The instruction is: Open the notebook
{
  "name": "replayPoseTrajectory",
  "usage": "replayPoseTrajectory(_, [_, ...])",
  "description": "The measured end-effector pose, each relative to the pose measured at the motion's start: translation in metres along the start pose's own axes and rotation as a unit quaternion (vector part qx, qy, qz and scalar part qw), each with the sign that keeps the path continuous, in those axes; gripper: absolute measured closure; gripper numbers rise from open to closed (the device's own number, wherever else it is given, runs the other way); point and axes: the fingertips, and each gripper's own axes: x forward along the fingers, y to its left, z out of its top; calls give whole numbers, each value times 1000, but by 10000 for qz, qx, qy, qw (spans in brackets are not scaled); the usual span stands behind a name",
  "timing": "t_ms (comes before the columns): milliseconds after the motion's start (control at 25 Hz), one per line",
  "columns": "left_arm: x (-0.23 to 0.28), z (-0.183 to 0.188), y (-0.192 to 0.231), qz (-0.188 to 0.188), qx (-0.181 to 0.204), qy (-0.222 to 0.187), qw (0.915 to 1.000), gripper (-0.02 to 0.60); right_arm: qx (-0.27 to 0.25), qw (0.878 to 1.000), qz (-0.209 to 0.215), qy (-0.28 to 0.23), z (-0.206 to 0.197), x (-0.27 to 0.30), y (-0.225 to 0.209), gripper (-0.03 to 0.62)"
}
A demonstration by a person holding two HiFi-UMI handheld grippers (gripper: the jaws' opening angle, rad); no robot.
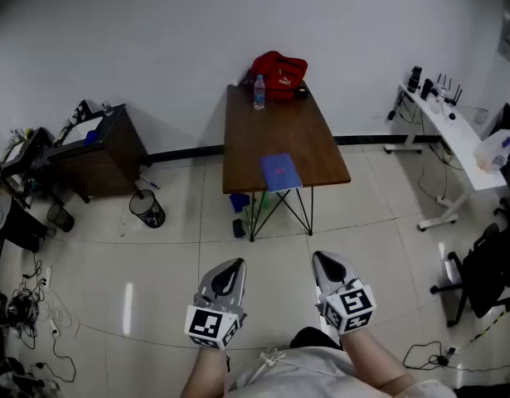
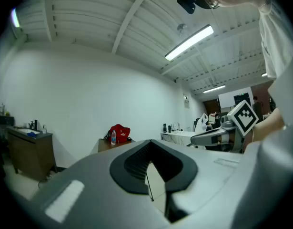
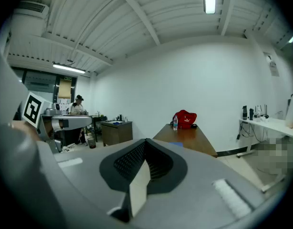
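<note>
Blue rectangular notebook [image 1: 280, 172] lies closed at the near end of a brown wooden table [image 1: 271, 131], long axis pointing away, well ahead of left gripper [image 1: 230, 268] and right gripper [image 1: 324, 261], both pinched together, empty, neither clearly nearer

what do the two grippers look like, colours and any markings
They match. The left gripper and right gripper have smooth light grey shells that taper to a rounded point, with black ribbed pads set inside. Each carries a white cube printed with black square markers at its back, left and right. No cables show. The person wears a white top.
</note>
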Motion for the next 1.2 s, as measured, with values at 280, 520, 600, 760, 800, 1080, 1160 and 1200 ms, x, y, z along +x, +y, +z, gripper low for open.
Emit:
replayPoseTrajectory(280, [19, -23, 48, 193, -239, 103, 9995, 575, 128, 9998, 72, 147, -13, 56, -11, 588])
replayPoseTrajectory(520, [77, -45, 103, 294, -465, 269, 9981, 576, 180, 9996, -126, 157, -13, 132, -55, 588])
replayPoseTrajectory(600, [106, -52, 124, 335, -527, 352, 9974, 575, 179, 9993, -129, 291, -16, 165, -75, 588])
replayPoseTrajectory(760, [178, -65, 164, 335, -729, 523, 9954, 575, 185, 9975, -153, 660, -23, 233, -122, 588])
replayPoseTrajectory(800, [196, -68, 173, 310, -792, 578, 9947, 575, 187, 9967, -155, 780, -25, 249, -132, 588])
replayPoseTrajectory(1080, [288, -112, 212, 228, -1039, 1126, 9879, 575, 277, 9855, -317, 1644, -83, 343, -207, 588])
replayPoseTrajectory(1160, [306, -128, 217, 203, -1139, 1303, 9847, 575, 322, 9799, -385, 1933, -104, 363, -227, 588])
replayPoseTrajectory(1200, [314, -135, 219, 157, -1185, 1388, 9831, 575, 350, 9772, -408, 2053, -114, 371, -235, 588])
